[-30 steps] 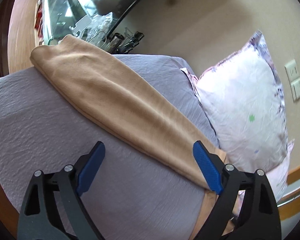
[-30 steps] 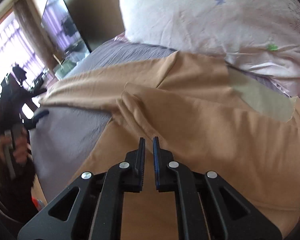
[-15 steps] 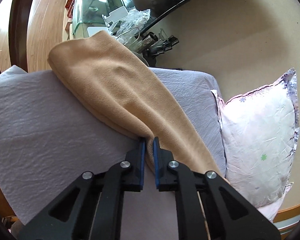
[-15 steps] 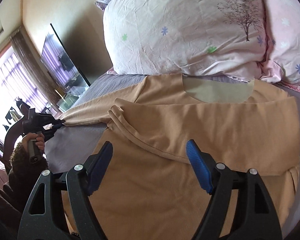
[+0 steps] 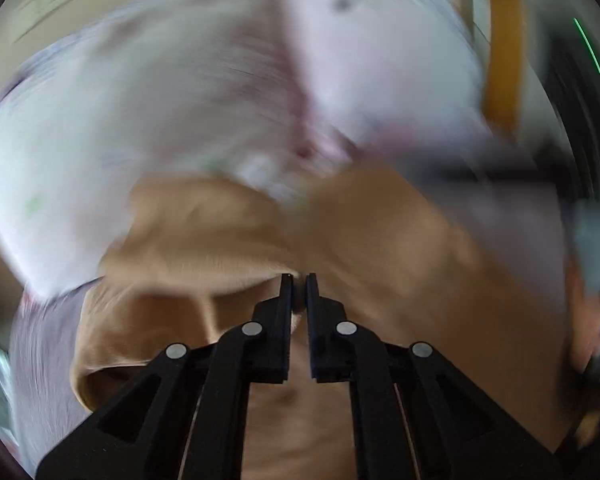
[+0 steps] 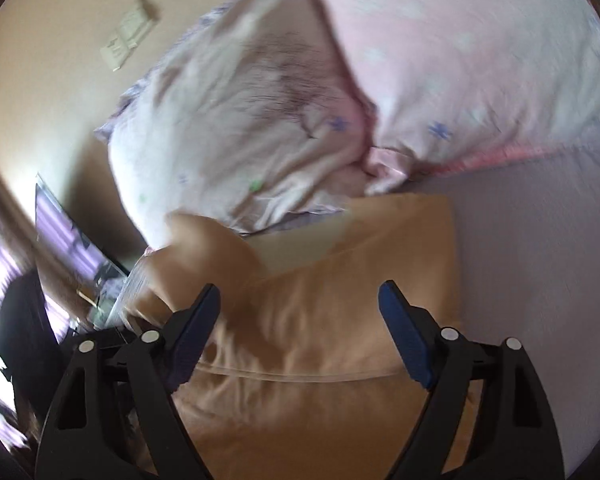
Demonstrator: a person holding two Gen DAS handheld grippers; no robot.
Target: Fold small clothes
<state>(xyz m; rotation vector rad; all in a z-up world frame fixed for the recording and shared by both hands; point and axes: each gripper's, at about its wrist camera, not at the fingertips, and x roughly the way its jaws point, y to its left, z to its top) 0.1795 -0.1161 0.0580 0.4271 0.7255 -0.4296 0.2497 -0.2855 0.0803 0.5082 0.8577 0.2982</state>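
Note:
A tan long-sleeved shirt [image 6: 340, 320] lies on a grey-lilac bed sheet [image 6: 540, 260], its neck toward the pillows. My left gripper [image 5: 299, 280] is shut on the shirt's sleeve [image 5: 220, 240] and carries it over the shirt body; this view is heavily blurred. The lifted sleeve shows in the right wrist view [image 6: 204, 248] as a tan hump at the left. My right gripper [image 6: 300, 300] is open and empty, hovering above the folded right side of the shirt.
Two pale floral pillows [image 6: 240, 120] [image 6: 480, 48] lie against the wall just beyond the shirt's collar. A wall switch [image 6: 128, 40] is above them. A TV [image 6: 68, 236] and a window are at the far left.
My left gripper closed on the sleeve and has swung it fast toward the shirt body and pillows. My right gripper opened, let go of the other sleeve and has drawn back.

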